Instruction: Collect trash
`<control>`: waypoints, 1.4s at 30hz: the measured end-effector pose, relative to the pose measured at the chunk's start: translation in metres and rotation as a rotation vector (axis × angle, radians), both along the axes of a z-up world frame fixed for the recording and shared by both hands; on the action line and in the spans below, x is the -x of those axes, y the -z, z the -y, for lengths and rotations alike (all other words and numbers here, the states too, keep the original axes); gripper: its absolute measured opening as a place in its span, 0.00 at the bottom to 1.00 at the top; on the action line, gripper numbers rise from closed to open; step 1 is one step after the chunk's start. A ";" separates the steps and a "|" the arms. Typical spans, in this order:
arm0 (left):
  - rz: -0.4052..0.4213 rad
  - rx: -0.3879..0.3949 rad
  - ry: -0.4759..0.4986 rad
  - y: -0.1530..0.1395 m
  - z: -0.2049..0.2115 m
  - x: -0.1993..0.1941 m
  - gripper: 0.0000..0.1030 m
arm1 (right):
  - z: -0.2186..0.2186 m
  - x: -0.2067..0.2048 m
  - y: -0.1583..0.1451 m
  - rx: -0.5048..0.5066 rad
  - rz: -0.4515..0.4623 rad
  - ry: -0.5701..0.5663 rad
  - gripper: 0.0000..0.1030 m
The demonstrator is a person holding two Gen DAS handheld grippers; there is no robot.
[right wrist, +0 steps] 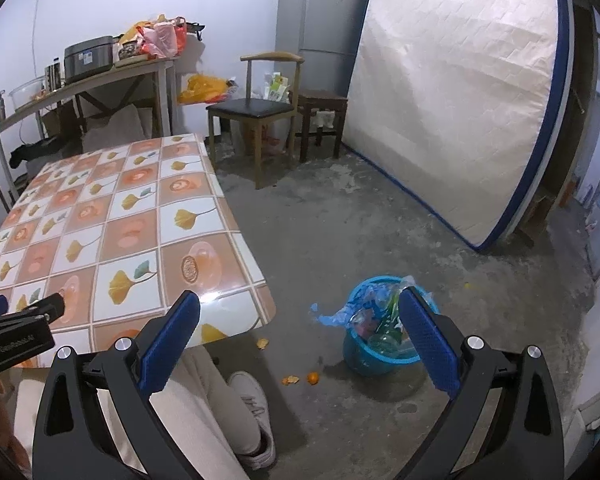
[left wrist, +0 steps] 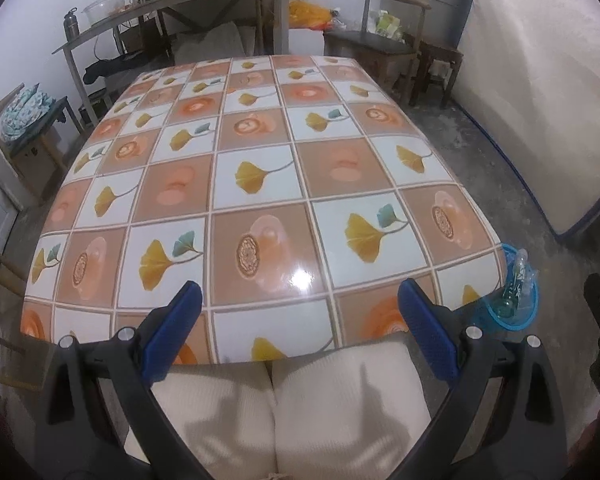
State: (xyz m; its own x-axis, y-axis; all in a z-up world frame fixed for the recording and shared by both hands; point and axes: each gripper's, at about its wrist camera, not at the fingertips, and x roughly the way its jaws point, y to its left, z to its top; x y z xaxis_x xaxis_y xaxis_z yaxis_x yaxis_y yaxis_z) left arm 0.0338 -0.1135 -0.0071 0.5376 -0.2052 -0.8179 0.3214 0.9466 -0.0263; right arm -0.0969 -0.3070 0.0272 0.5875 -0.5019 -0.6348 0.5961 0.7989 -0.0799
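A blue trash bin (right wrist: 374,354) stands on the concrete floor right of the table, holding a plastic bottle and wrappers in a blue liner. It also shows at the right edge of the left wrist view as the trash bin (left wrist: 508,312). Orange peel scraps (right wrist: 290,379) and a small orange piece (right wrist: 313,377) lie on the floor beside it. My left gripper (left wrist: 298,300) hangs open over the near edge of the table (left wrist: 260,184), empty. My right gripper (right wrist: 299,312) is open and empty, above the floor between table and bin. The left gripper (right wrist: 24,316) shows at far left.
A person's light trousers (left wrist: 284,412) and white shoe (right wrist: 256,412) are under the grippers. A wooden chair (right wrist: 260,108), a stool (right wrist: 320,116), a fridge (right wrist: 320,12) and a leaning mattress (right wrist: 460,92) stand at the back and right. A cluttered side table (right wrist: 80,84) lines the wall.
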 end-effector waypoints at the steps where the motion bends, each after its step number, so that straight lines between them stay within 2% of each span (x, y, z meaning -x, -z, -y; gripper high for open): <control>1: -0.008 -0.002 0.006 0.001 0.002 0.001 0.92 | 0.001 0.001 0.000 -0.004 -0.002 -0.001 0.94; 9: -0.003 -0.009 0.074 -0.001 0.017 0.013 0.92 | 0.005 0.012 0.002 -0.002 -0.025 0.019 0.94; 19: 0.009 -0.026 0.111 -0.004 0.026 0.023 0.92 | 0.012 0.026 0.006 -0.012 -0.041 0.023 0.94; 42: 0.015 -0.012 0.084 -0.009 0.021 0.021 0.92 | 0.020 0.024 -0.001 -0.031 -0.041 0.013 0.94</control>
State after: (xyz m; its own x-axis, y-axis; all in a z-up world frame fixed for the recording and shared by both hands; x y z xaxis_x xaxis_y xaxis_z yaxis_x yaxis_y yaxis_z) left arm 0.0126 -0.1346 0.0018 0.5313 -0.2403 -0.8124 0.4000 0.9165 -0.0094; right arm -0.1205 -0.3266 0.0280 0.5545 -0.4890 -0.6734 0.6028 0.7938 -0.0801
